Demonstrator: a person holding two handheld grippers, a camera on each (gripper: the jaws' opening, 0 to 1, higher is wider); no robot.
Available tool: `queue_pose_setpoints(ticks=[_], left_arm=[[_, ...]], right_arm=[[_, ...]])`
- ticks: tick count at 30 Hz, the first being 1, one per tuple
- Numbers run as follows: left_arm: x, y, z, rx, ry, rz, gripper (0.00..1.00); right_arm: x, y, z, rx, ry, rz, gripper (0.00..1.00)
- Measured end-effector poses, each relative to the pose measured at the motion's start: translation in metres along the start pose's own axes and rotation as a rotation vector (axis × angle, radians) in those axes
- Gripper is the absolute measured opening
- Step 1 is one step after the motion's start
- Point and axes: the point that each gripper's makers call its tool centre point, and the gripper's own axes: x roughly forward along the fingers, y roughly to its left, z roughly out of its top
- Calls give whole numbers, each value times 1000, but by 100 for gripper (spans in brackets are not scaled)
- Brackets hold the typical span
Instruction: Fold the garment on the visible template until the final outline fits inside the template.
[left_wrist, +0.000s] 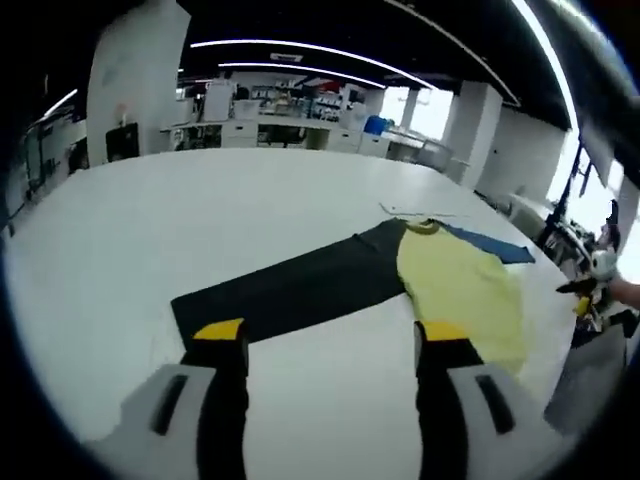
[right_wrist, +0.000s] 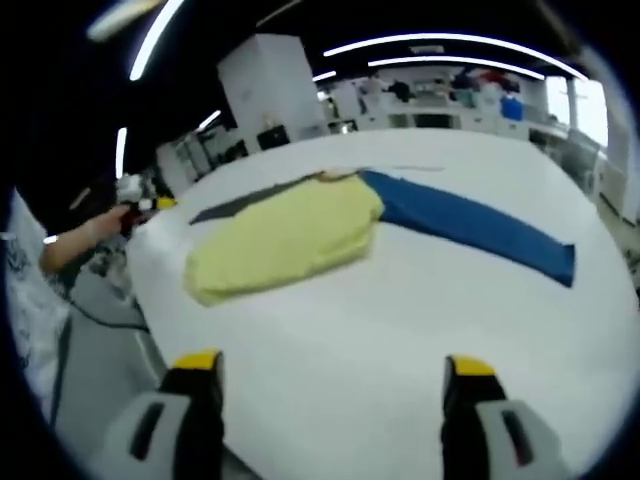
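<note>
Item: one garment (left_wrist: 400, 275), long-sleeved, laid flat on a broad white table (left_wrist: 200, 210); the body is pale yellow, one sleeve dark grey or black (left_wrist: 290, 290), the other blue (right_wrist: 470, 225). In the left gripper view the left gripper (left_wrist: 330, 345) is seen with its two yellow-tipped black jaws spread wide and nothing held between them; the dark sleeve is stretched out just beyond the jaw tips, its cuff end near the left-hand jaw, and the yellow body lies beyond the right-hand jaw, its lower edge just beside that jaw's tip. A short part of the blue sleeve is visible past the yellow body, farther from the jaws. In the right gripper view the right gripper (right_wrist: 330, 375) is likewise shown with jaws set wide apart and empty, held over bare table; the garment lies well ahead of the jaw tips, the yellow body ahead of the left-hand jaw and the blue sleeve running out ahead of the right-hand jaw. A thin edge of the dark sleeve is seen behind the yellow body. No contact between either gripper and the garment is shown. A template outline cannot be made out on the table surface. Also recorded: a person's hand (right_wrist: 95, 230) at the table's edge, left of the jaws in the right gripper view; shelving and benches (left_wrist: 290, 120) in the background beyond the table.
</note>
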Motion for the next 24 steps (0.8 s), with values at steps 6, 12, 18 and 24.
queue_pose_setpoints(ticks=[6, 12, 18, 24], left_arm=[[-3, -34, -4, 68, 5, -42, 65], [-9, -63, -17, 234, 52, -53, 64], [-15, -96, -30, 278, 66, -76, 64], [-24, -123, -44, 317, 82, -93, 65]], right_arm=[[-1, 3, 10, -37, -11, 3, 91], [6, 10, 23, -92, -15, 23, 90], [19, 22, 29, -194, 13, 71, 88], [31, 50, 48, -375, 33, 119, 80]])
